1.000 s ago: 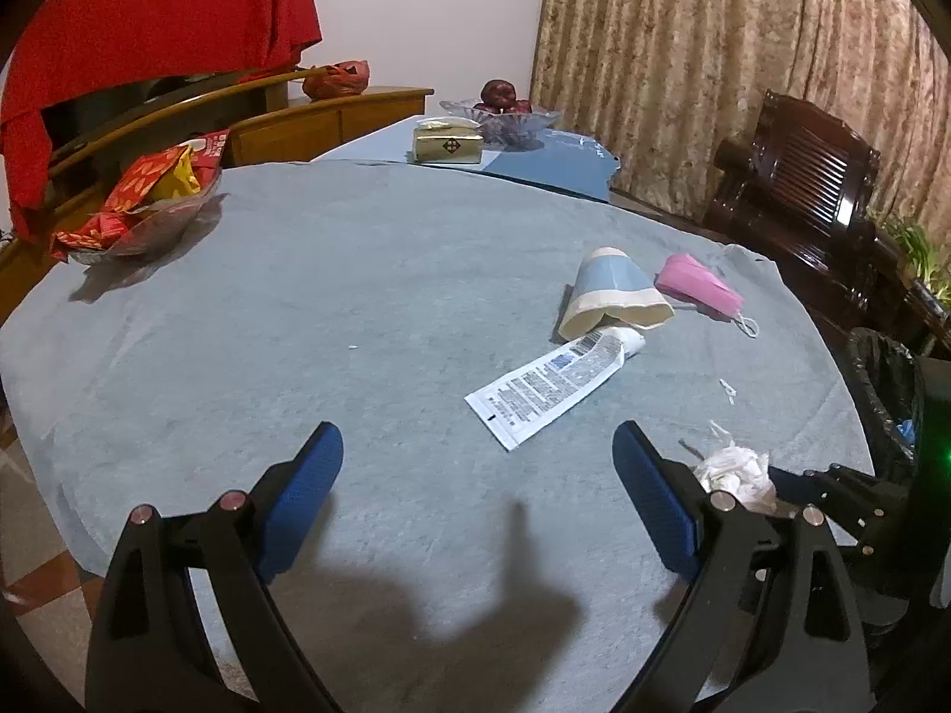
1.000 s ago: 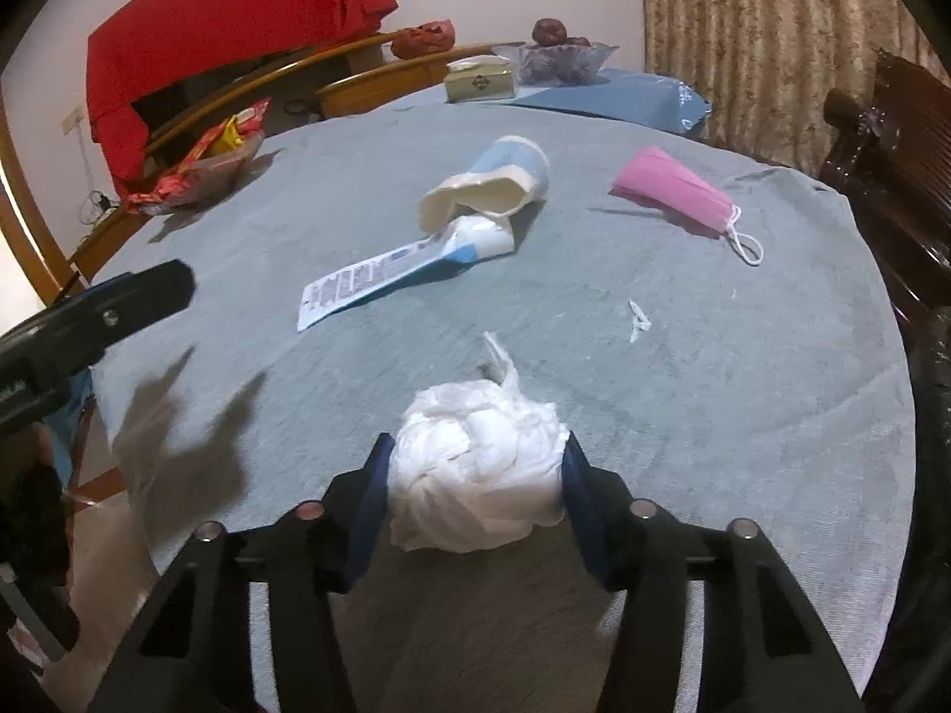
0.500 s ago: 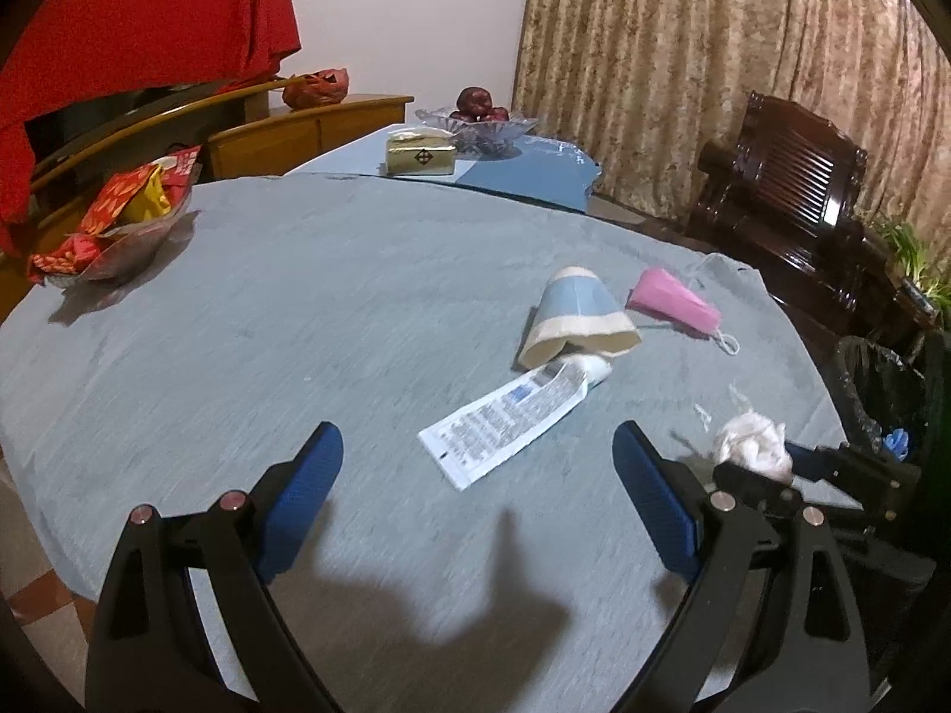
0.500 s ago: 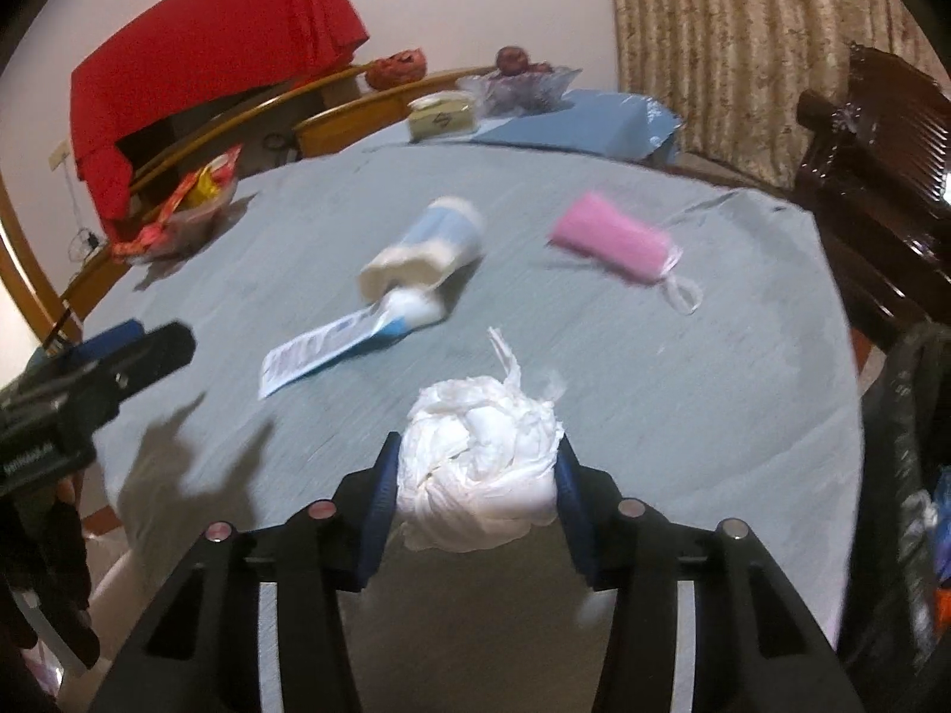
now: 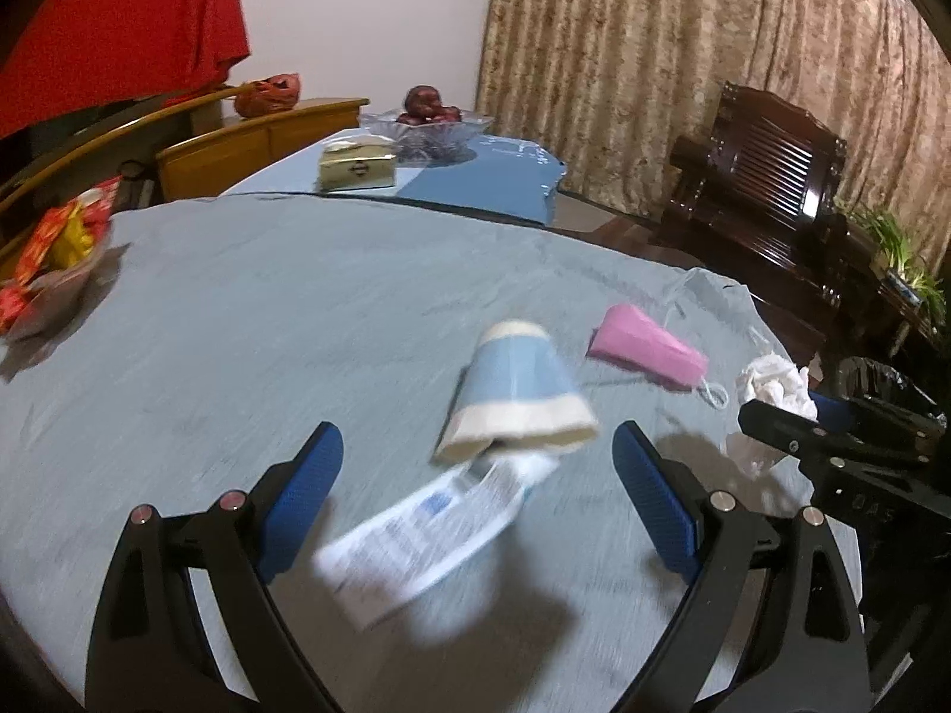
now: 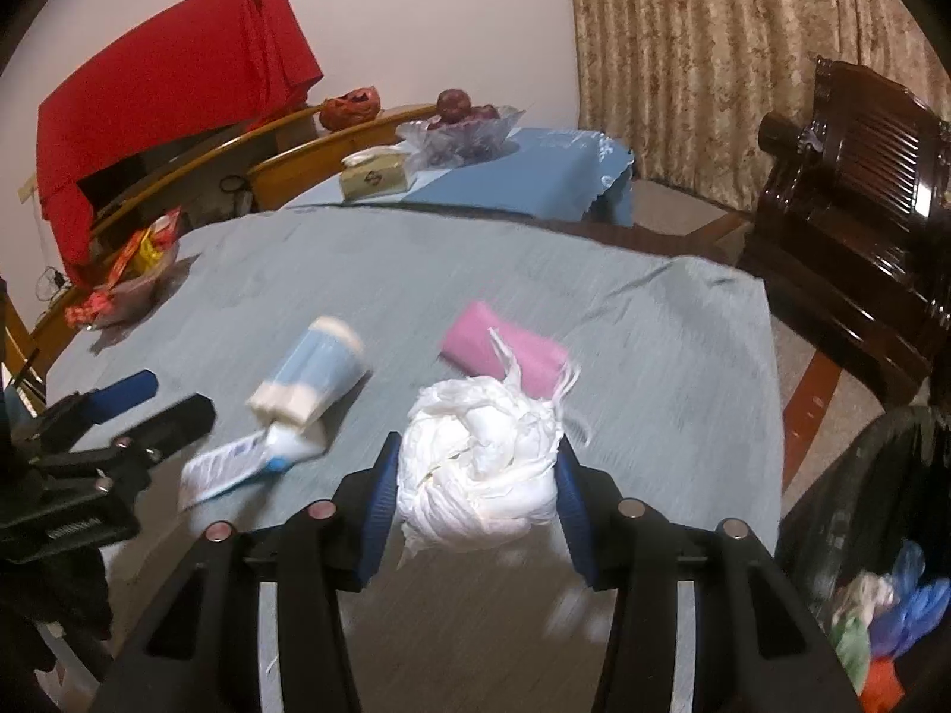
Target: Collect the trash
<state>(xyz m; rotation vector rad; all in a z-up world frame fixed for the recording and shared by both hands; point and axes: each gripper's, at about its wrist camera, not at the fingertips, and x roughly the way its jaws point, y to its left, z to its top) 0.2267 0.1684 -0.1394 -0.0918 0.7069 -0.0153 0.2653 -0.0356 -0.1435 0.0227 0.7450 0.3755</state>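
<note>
My right gripper is shut on a crumpled white tissue wad and holds it above the table's right edge; the wad also shows in the left wrist view. My left gripper is open and empty, just above a flattened white tube and a tipped blue-and-cream paper cup. A pink face mask lies to the right of the cup. A black-lined trash bin with trash inside stands at the lower right.
The round table has a grey-blue cloth. A bowl of red snack packets sits at its left edge. Behind are a tissue box, a fruit bowl and a dark wooden chair.
My right gripper has lifted the tissue wad and carried it right, toward the bin. My left gripper has moved forward and right, closer to the tube and the cup.
</note>
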